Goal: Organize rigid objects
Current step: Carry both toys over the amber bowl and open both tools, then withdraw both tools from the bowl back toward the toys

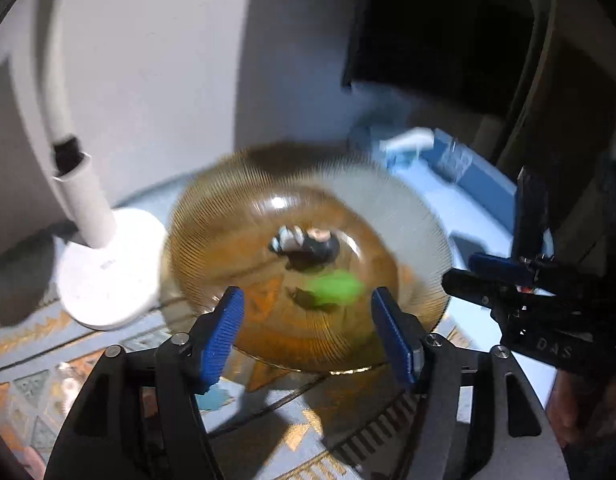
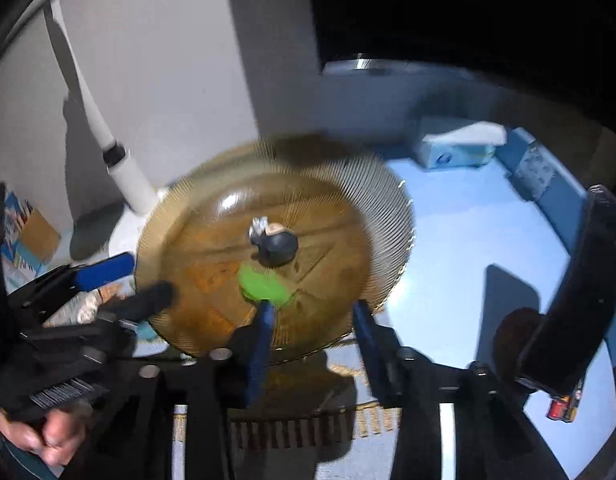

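Note:
An amber ribbed glass plate [image 1: 228, 232] [image 2: 340, 200] lies on the table. In its middle sit a small green piece [image 1: 336, 286] [image 2: 264, 284] and a dark rounded object with white parts [image 1: 312, 246] [image 2: 276, 246]. My left gripper [image 1: 306, 300] [image 2: 136, 280] stands open over the plate's near rim, nothing pressed between its blue pads. My right gripper [image 2: 314, 308] [image 1: 504, 232] is open too, over the plate's near right rim. Its left fingertip overlaps the edge of the green piece. Both views are blurred.
A white lamp base [image 1: 108, 272] with a bent stem stands left of the plate. Behind it are a tissue box [image 2: 456, 148] and a blue box [image 2: 540, 168]. A black flat object [image 2: 580, 300] stands at right on the blue tabletop [image 2: 468, 240]. Patterned cloth [image 1: 28, 380] lies in front.

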Demonstrator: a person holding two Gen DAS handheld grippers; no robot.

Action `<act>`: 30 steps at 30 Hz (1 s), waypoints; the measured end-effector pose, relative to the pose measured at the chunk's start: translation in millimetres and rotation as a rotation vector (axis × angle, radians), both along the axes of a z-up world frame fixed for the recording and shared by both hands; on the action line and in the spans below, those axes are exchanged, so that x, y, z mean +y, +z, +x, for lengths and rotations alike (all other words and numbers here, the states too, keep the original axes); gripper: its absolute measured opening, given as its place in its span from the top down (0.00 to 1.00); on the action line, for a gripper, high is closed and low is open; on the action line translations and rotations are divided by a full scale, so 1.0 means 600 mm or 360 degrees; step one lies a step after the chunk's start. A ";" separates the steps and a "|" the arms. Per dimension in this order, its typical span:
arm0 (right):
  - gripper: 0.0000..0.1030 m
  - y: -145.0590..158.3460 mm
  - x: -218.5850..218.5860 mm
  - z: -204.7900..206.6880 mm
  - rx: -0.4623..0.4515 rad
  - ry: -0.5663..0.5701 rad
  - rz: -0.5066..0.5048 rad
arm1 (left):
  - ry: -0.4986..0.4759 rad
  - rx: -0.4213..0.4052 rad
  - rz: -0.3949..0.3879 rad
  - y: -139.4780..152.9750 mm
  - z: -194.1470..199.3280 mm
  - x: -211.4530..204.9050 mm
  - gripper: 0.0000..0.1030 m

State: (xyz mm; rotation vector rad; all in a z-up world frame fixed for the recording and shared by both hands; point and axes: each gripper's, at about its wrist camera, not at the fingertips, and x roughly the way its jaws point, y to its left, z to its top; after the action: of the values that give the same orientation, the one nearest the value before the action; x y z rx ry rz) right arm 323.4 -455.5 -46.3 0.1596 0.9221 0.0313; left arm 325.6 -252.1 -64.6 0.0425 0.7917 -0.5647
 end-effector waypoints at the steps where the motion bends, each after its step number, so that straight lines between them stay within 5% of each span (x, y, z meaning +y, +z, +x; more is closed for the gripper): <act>1: 0.51 0.011 -0.004 -0.008 -0.0038 -0.0023 0.0000 | 0.0019 -0.0033 -0.0038 0.016 -0.008 0.020 0.36; 7: 0.49 0.077 -0.013 -0.052 -0.0211 -0.0102 0.0028 | 0.0189 -0.0258 -0.0150 0.103 -0.071 0.136 0.36; 18: 0.41 0.191 0.075 -0.132 -0.0483 0.0063 0.0030 | 0.0580 -0.0569 -0.0278 0.231 -0.207 0.345 0.35; 24: 0.41 0.208 0.144 -0.154 -0.0523 0.0202 0.0051 | 0.0738 -0.0576 -0.0276 0.219 -0.259 0.427 0.28; 30: 0.40 0.162 0.202 -0.140 -0.0387 0.0318 0.0126 | 0.0886 -0.0401 -0.0212 0.142 -0.259 0.492 0.28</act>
State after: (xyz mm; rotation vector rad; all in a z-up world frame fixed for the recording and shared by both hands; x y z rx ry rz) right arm 239.6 -334.4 50.7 0.1333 0.6915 0.2675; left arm 170.0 42.9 20.5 -0.2210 0.4864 -0.0779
